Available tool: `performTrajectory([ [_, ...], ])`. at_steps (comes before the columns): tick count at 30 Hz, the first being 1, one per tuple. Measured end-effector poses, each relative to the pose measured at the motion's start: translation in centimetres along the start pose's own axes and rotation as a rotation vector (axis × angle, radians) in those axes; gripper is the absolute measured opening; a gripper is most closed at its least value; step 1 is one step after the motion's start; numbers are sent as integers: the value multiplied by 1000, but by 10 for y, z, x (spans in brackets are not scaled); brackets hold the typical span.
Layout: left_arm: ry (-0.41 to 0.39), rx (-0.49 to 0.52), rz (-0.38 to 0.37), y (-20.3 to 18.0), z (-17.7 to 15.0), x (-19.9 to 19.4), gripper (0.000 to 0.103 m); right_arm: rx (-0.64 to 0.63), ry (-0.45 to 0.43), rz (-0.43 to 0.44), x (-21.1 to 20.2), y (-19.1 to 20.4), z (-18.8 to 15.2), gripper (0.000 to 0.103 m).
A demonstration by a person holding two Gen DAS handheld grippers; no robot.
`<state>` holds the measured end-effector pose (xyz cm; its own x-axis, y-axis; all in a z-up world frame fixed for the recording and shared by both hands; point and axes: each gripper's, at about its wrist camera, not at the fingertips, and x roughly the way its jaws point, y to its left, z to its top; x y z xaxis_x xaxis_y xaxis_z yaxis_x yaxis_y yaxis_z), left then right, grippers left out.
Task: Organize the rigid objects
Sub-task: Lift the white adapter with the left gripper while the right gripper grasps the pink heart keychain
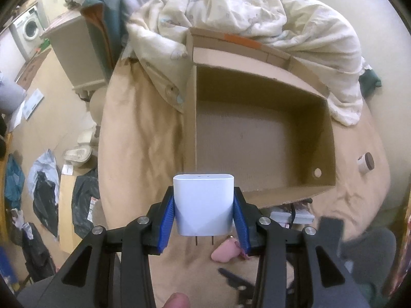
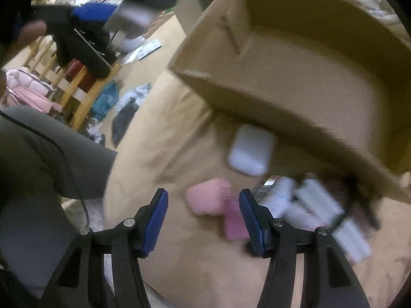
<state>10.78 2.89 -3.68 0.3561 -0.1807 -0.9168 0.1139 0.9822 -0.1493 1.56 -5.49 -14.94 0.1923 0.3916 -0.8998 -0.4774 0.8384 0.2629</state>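
Here, left gripper [image 1: 204, 214] clenched on white charger [image 1: 203, 202].
Cardboard box [image 1: 259, 195] at one o'clock; right gripper [image 2: 204, 206] spread above pink comb [image 2: 208, 199].

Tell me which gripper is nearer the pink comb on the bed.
Right. The right gripper hangs open just over the pink comb; the left gripper, holding the white charger, is farther away.
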Motion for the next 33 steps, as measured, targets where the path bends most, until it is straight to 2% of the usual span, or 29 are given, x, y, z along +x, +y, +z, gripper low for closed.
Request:
performTrajectory([
  [3,2,-4,-3,0,1,1,38,-46,-45,-166,14,13,-3,61],
  [10,-7,-23,-3,4,1,1,38,-203,-62,-283,31,47,-16,61],
  [14,-5,-17,-3,3,1,2,38,-245,-48,-316,40,53,-17,59],
  [20,3,-9,24,3,-1,7,38,-240,-103,-268,15,54,-15,59],
  [27,-9,-5,52,1,-1,10,38,-74,-193,-149,-51,26,-10,59],
  [33,-3,14,64,-4,-4,16,38,29,-255,-119,-101,-12,-11,59],
])
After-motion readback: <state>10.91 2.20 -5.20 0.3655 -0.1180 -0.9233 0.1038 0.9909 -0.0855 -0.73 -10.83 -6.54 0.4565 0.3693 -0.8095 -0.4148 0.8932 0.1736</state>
